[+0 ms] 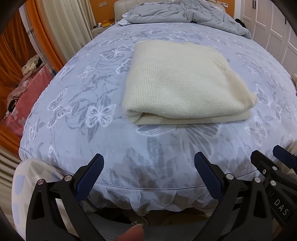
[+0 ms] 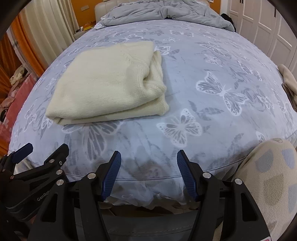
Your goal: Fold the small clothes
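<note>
The cream knit sweater (image 1: 178, 83) lies folded mid-frame; left gripper (image 1: 148, 176) and right gripper (image 2: 148, 172) hover wide, empty. Folding looks finished; next, fetch another garment.

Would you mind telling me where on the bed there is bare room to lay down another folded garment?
The widest free patch is the butterfly sheet right of the folded cream sweater, up to the beige item at the bed's right edge. A narrower strip lies between the sweater and the near edge. The crumpled grey duvet crowds the far end.
</note>
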Motion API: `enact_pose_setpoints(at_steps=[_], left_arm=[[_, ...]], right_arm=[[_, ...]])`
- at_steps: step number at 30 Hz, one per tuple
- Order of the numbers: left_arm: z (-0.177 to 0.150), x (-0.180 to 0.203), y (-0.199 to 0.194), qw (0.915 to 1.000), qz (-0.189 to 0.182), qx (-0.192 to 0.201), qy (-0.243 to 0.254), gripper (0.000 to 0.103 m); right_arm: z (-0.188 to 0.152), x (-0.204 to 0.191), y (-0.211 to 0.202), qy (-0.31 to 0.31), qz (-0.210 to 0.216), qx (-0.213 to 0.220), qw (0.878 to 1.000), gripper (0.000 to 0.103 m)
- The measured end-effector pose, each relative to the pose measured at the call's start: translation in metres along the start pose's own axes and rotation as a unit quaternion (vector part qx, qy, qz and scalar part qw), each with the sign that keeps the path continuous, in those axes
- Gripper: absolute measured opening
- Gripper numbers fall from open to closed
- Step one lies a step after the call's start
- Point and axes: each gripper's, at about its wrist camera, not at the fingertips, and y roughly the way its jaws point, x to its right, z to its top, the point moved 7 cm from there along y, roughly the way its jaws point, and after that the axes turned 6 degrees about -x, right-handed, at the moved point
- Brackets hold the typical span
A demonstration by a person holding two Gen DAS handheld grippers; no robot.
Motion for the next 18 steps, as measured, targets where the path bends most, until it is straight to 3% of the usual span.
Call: enact_pose_setpoints(at_steps=[18], left_arm=[[0.0002,0.0028,-0.0006,1.0,0.001,0.0,0.004,0.096]], right_arm=[[-0.0015,-0.0037,-0.0015,0.001,0.003,0.003,1.0,0.061]])
